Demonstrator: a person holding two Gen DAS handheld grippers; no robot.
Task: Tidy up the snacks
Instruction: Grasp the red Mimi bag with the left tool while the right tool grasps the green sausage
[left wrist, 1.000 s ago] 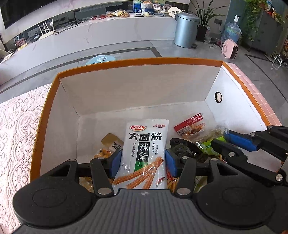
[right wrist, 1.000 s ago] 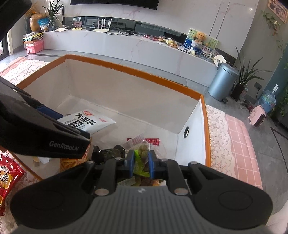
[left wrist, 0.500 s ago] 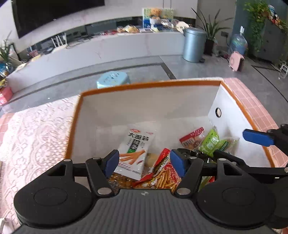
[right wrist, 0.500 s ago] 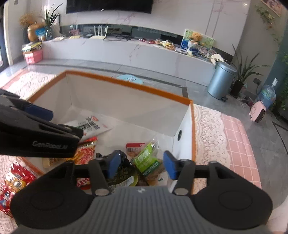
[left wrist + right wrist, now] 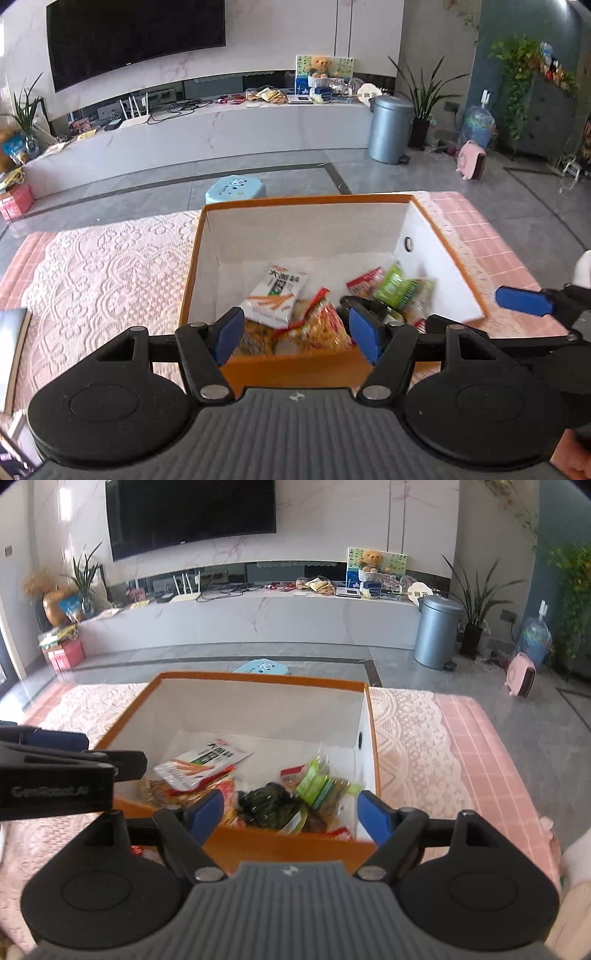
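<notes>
An orange box with white inner walls (image 5: 436,251) stands on the lace-covered table and holds several snack packets. A white spicy-strip packet (image 5: 277,295) lies at its left, a green packet (image 5: 397,286) at its right, a red-yellow packet (image 5: 317,325) near the front. The same box (image 5: 364,738) shows in the right wrist view, with the white packet (image 5: 203,760), green packet (image 5: 317,782) and a dark packet (image 5: 269,805). My left gripper (image 5: 295,332) is open and empty above the box's near wall. My right gripper (image 5: 290,812) is open and empty there too.
The pink lace tablecloth (image 5: 103,266) spreads left of the box and also right of it (image 5: 424,746). A book edge (image 5: 11,332) lies at the far left. A blue stool (image 5: 236,188) stands on the floor beyond the table.
Both grippers have let go of their packets, opened, and pulled back and up out of the box. The white and green packets now lie inside the box.
</notes>
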